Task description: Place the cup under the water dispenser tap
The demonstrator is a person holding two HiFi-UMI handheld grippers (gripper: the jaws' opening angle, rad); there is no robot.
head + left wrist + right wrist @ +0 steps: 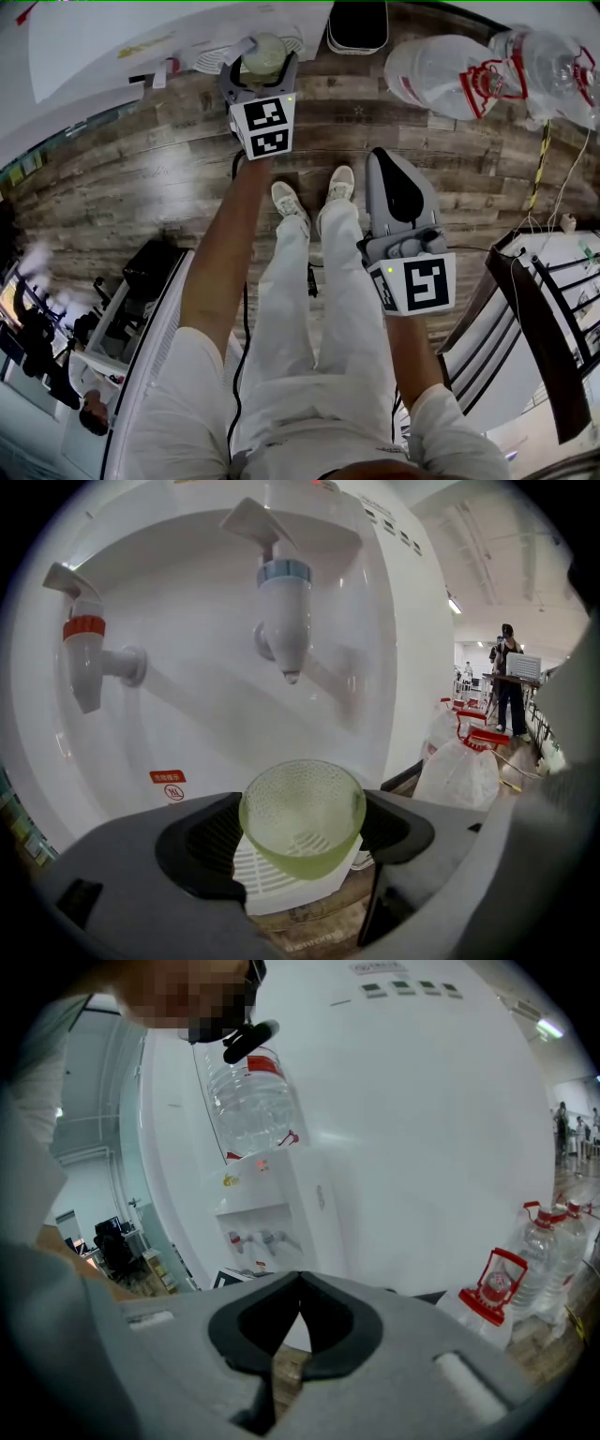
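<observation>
Cup (302,829) clamped in left gripper (302,806), hanging above the drip tray (267,889) beneath the blue tap (284,611); right gripper (298,1324) closed, empty.

A: Your left arm (220,272) reaches straight out ahead of you, with the left gripper (263,70) at full stretch.

B: Its fingers (202,846) are closed on the sides of the cup (302,817), and you hold it upright.

A: And your right arm (412,361)?

B: It's bent and drawn in beside your leg. Your right gripper (386,161) points forward, its fingers (337,1321) meeting at the tips.
</observation>
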